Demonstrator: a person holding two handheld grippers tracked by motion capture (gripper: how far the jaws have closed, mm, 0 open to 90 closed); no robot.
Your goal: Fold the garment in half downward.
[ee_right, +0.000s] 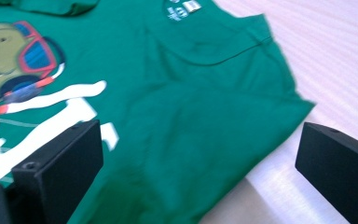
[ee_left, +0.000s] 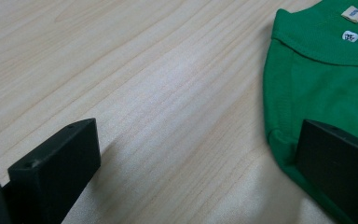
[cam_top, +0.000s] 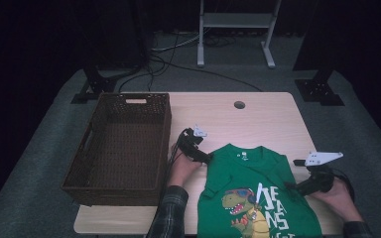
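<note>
We see a light wooden table [cam_top: 258, 121] with rounded corners and a round cable hole [cam_top: 239, 104] near its far edge, standing on grey carpet [cam_top: 367, 129]. Beyond it we note a white metal stand [cam_top: 235, 29], black cables [cam_top: 178, 62] trailing across the floor, and two dark base plates [cam_top: 319, 90] at either side. The backdrop is black and unlit; light falls mainly on the table.
</note>
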